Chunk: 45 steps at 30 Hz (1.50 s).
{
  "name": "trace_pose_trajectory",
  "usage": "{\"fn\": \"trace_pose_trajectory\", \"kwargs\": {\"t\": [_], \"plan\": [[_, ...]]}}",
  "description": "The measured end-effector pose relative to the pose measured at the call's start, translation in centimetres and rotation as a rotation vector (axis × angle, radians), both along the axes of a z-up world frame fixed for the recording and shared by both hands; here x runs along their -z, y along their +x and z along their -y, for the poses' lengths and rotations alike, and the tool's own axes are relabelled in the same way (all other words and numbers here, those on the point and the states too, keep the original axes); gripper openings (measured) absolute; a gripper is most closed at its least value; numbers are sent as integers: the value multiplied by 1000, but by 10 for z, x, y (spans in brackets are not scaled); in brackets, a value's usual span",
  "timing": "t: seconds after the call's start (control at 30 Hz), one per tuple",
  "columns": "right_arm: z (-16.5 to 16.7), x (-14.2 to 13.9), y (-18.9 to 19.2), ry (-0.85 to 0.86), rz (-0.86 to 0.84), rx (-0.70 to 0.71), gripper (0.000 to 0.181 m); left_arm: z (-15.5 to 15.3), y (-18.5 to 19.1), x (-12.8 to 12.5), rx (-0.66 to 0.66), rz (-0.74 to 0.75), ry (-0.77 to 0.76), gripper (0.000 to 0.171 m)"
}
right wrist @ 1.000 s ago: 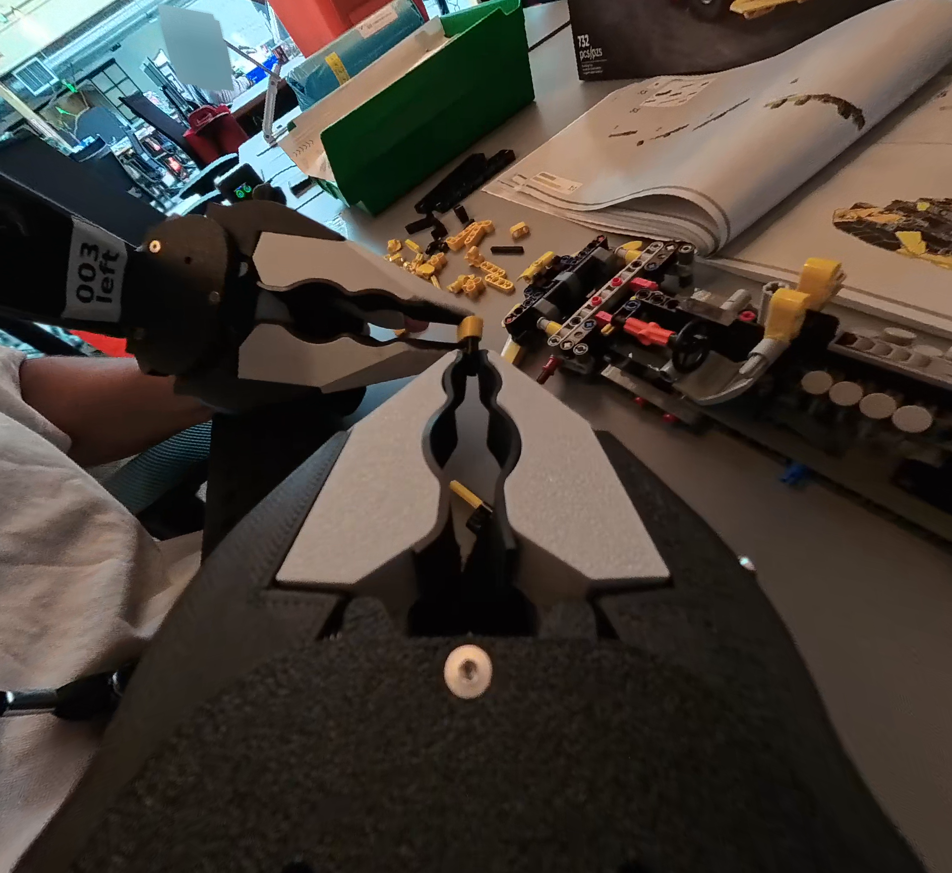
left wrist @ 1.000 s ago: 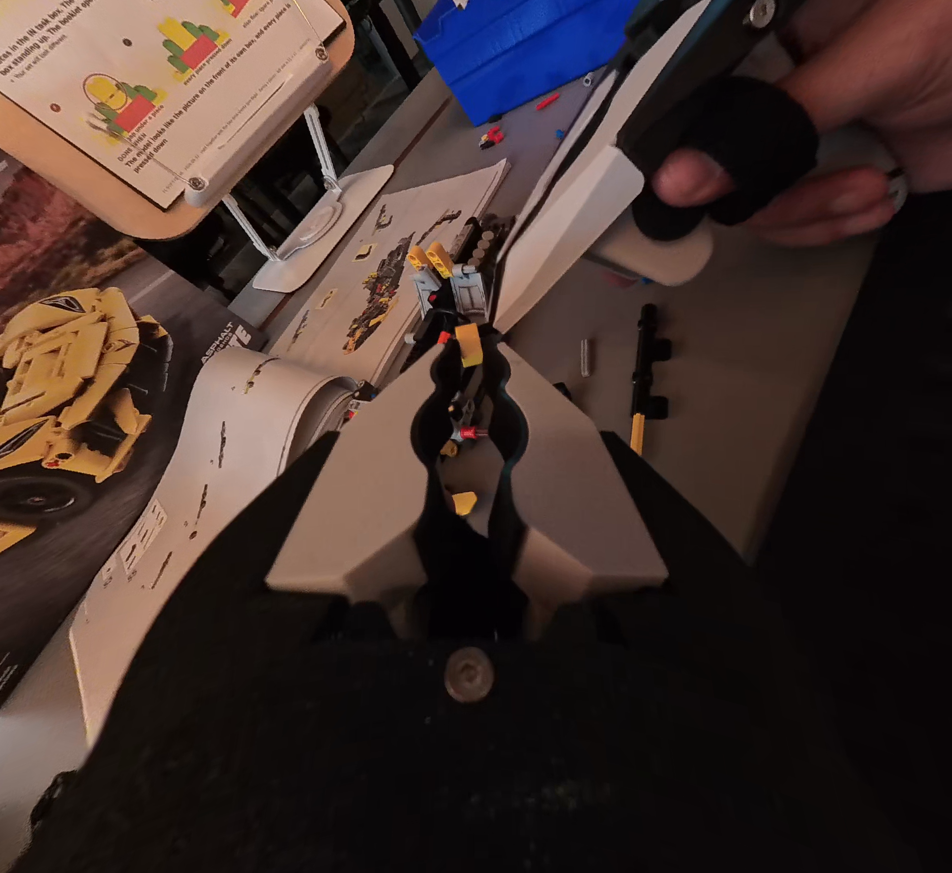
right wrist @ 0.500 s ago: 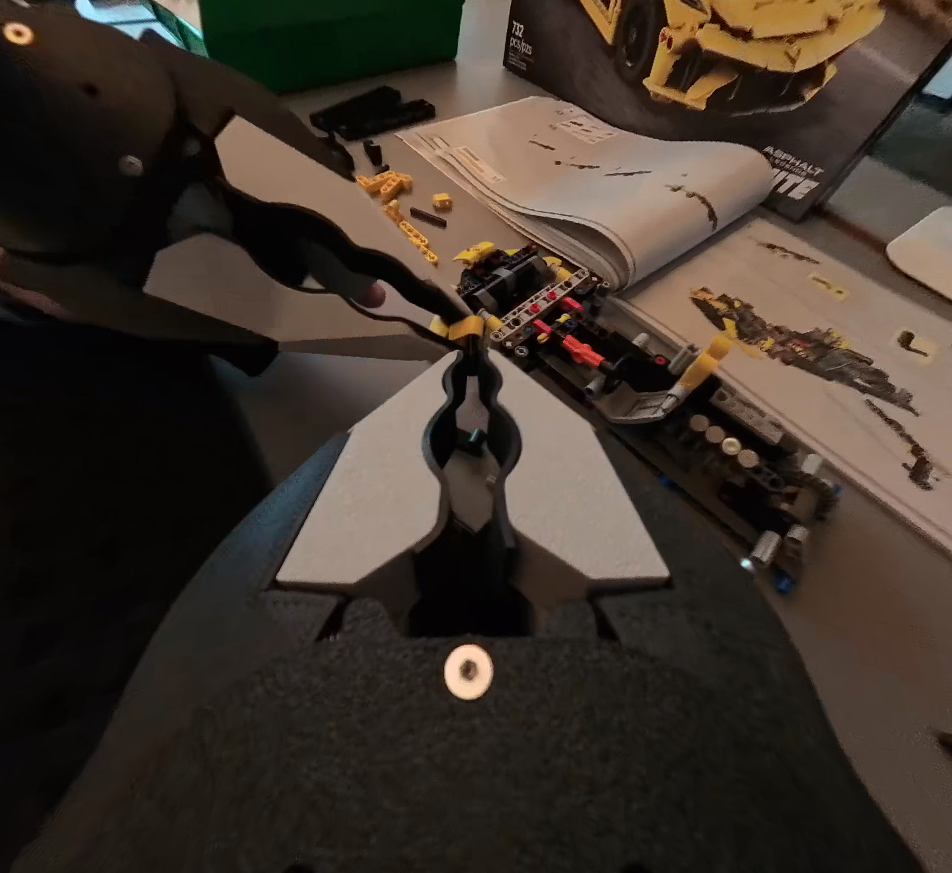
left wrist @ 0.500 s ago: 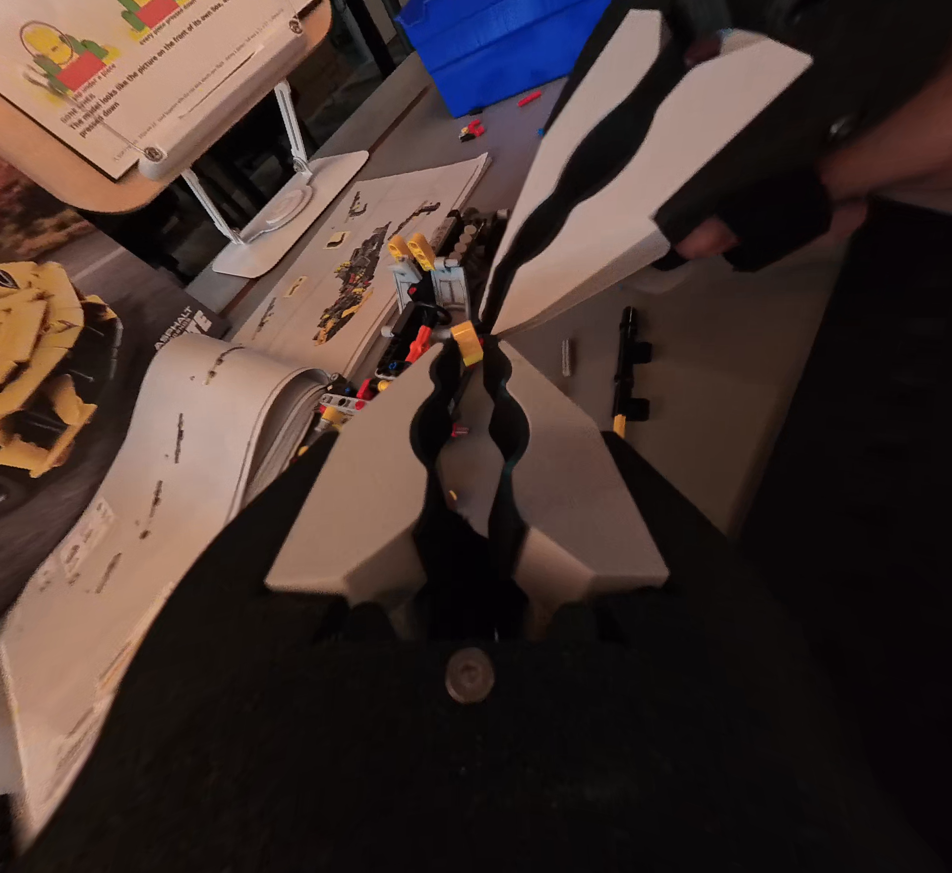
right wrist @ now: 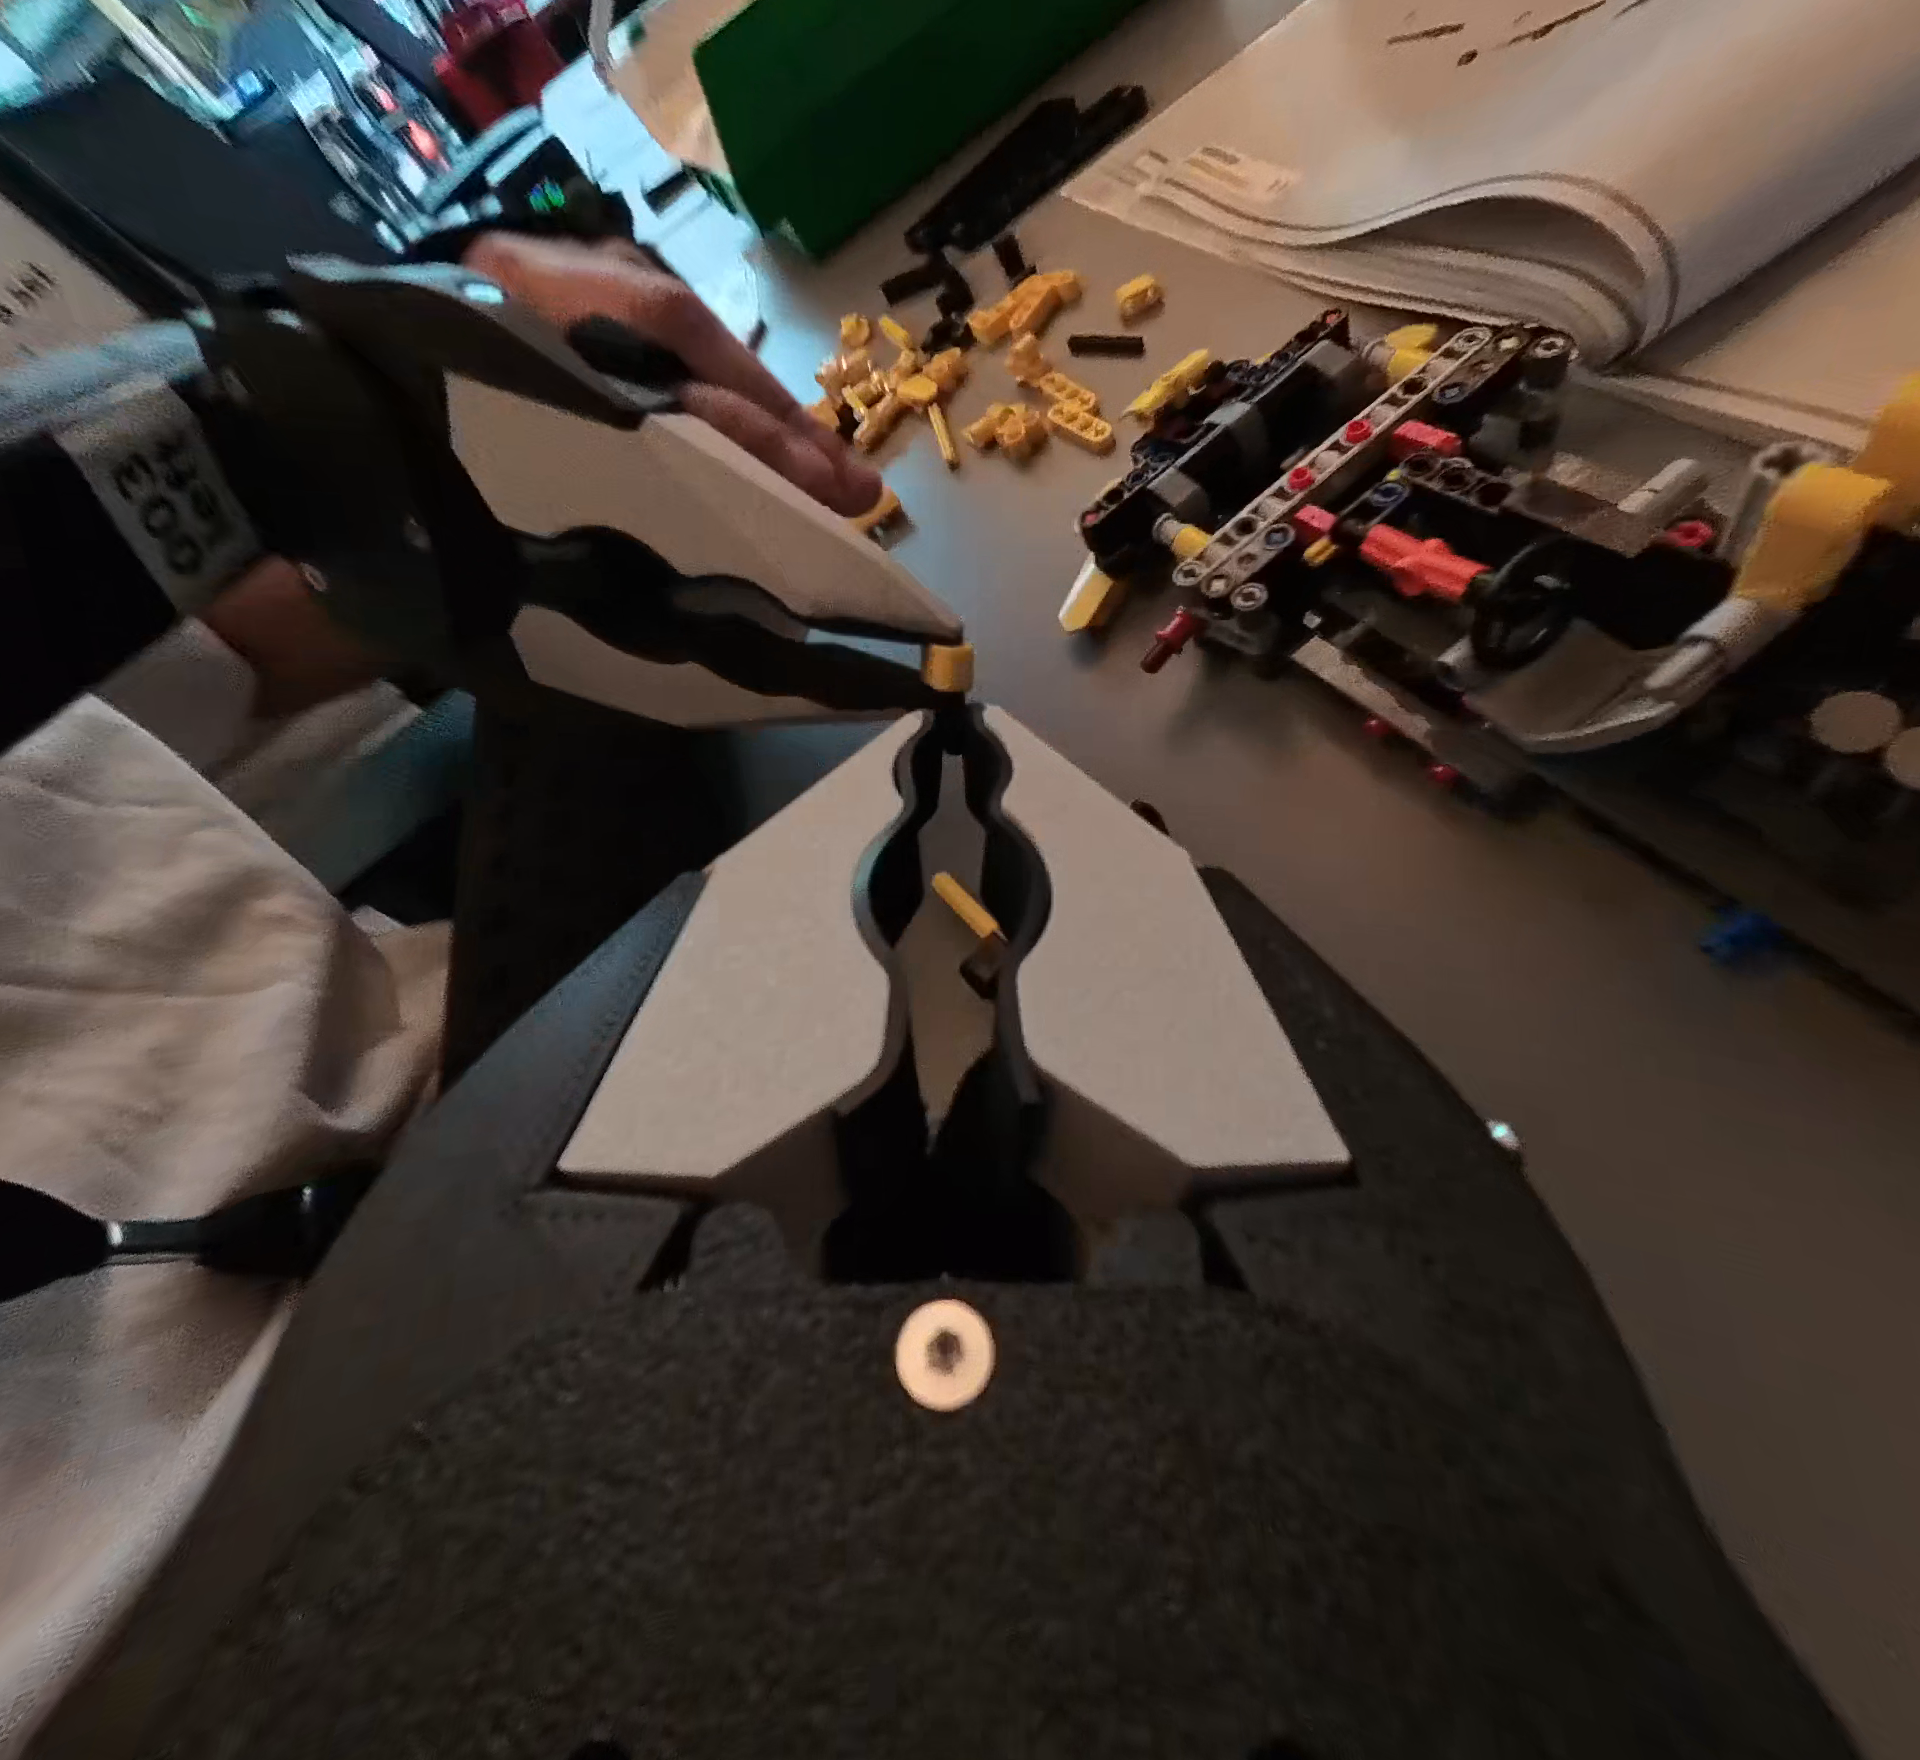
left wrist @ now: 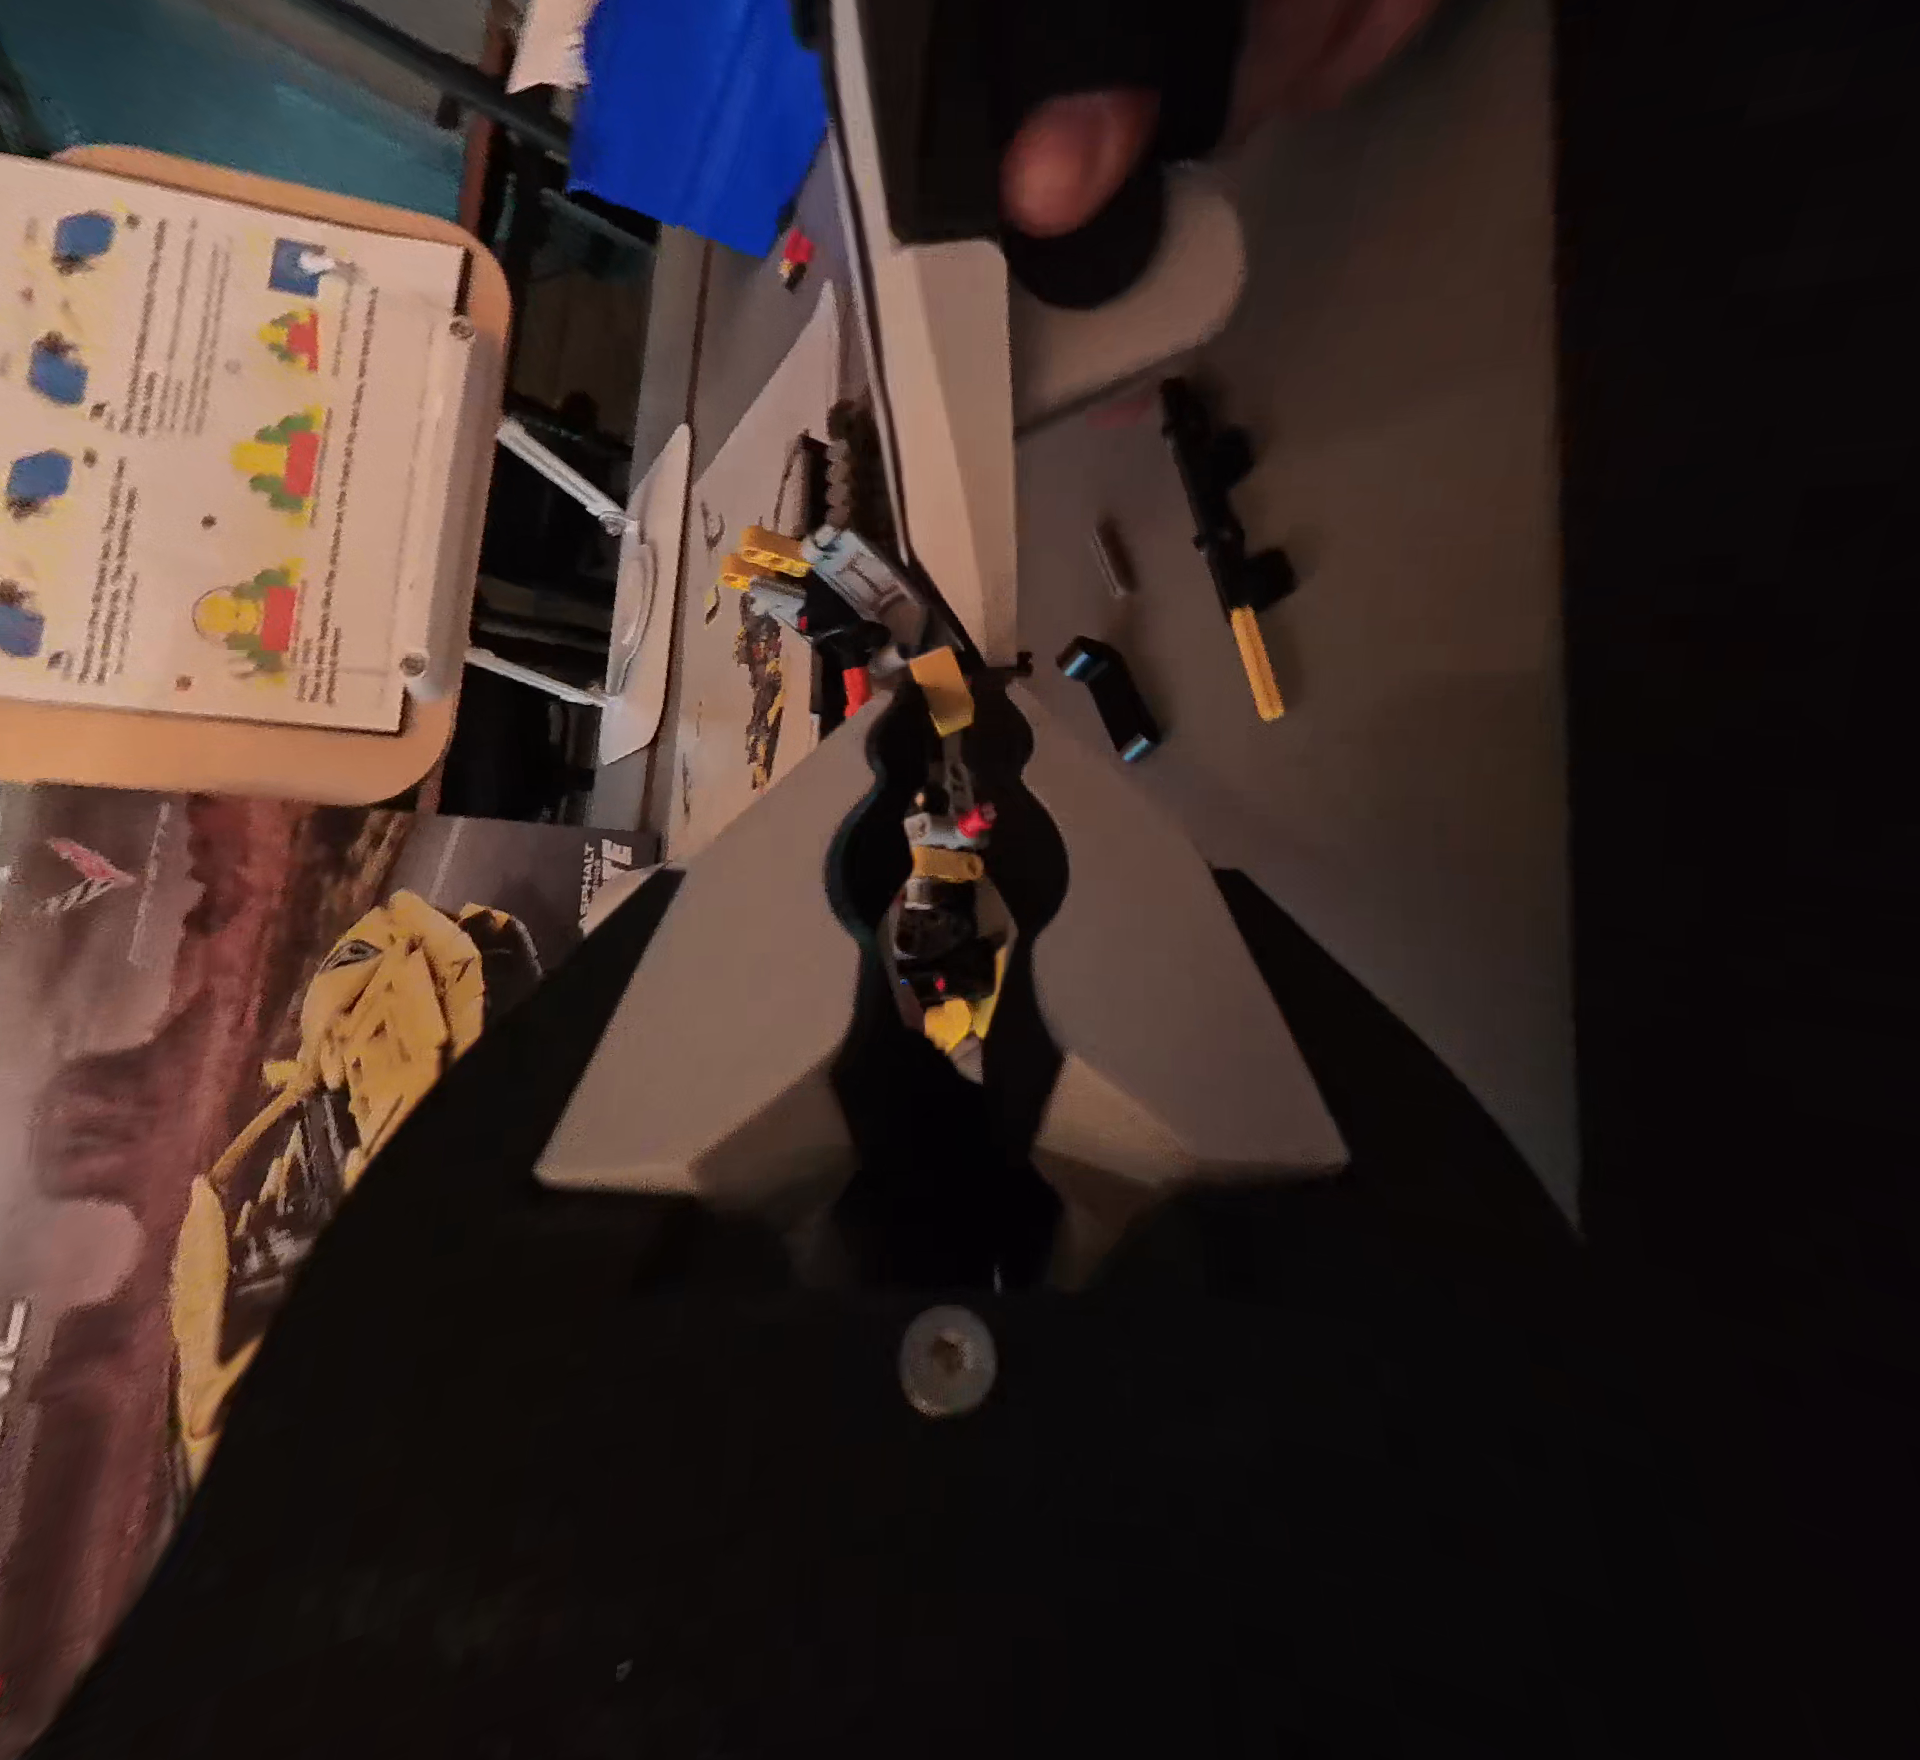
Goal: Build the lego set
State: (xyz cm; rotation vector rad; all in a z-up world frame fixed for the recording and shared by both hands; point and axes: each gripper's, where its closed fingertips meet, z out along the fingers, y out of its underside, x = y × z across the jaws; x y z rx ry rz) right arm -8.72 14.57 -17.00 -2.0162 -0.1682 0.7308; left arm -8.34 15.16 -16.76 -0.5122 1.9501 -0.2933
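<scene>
**Two grippers meet tip to tip over a small yellow piece**

We hold the left gripper [right wrist: 940, 661] with its fingers pinched on a small yellow piece [right wrist: 948, 666], which sits right at the tips. From the left wrist view the same yellow piece [left wrist: 940, 692] shows at the end of the left gripper [left wrist: 945, 708], tilted a little. Our right gripper [right wrist: 951, 734] points at it from below, its fingers drawn narrow around a thin black pin that touches the underside of the yellow piece. In the left wrist view the right gripper [left wrist: 961, 630] comes down from above and its tips end just beside the piece.

The half-built car frame [right wrist: 1403, 547] lies on the grey table [right wrist: 1558, 1035] to the right of the tips, near them but not touching. Beyond it lies the open instruction booklet [right wrist: 1507, 100]. Loose yellow and black parts [right wrist: 987, 380] are scattered near a green bin [right wrist: 935, 27]. A black rod with a yellow end [left wrist: 1231, 557] rests on the table apart from the frame.
</scene>
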Motion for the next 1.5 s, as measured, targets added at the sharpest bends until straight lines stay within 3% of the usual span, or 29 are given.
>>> {"fn": "trace_pose_trajectory", "kwargs": {"t": [0.17,0.33,0.4,0.57,0.73,0.83,1.0,1.13,1.27,1.33,1.5], "plan": [[1,6,-8,-4,105,-30,2,2,-9,6,63,-133,-8,7],[2,16,-14,-45,162,-60,2,1,-13,14,113,-223,162,7],[1,14,-11,-35,136,-41,2,-1,-9,12,86,-225,86,7],[-3,4,-3,6,58,-1,1,-5,-2,7,-5,-240,-332,6],[-3,5,2,17,85,9,4,-12,1,14,-48,-262,-556,6],[-2,1,15,63,151,36,11,-31,-1,13,-109,-252,-575,6],[9,12,32,41,368,-6,20,-28,-8,17,-119,-268,-676,6],[31,19,84,-5,543,14,14,-15,-5,13,-100,-207,-728,7],[48,28,100,-128,432,1,15,-8,0,11,-116,-184,-752,7],[54,39,106,-174,503,27,15,-9,2,11,-130,-182,-761,7],[78,35,133,-206,511,222,16,-3,-1,15,-112,-197,-762,7]]}}
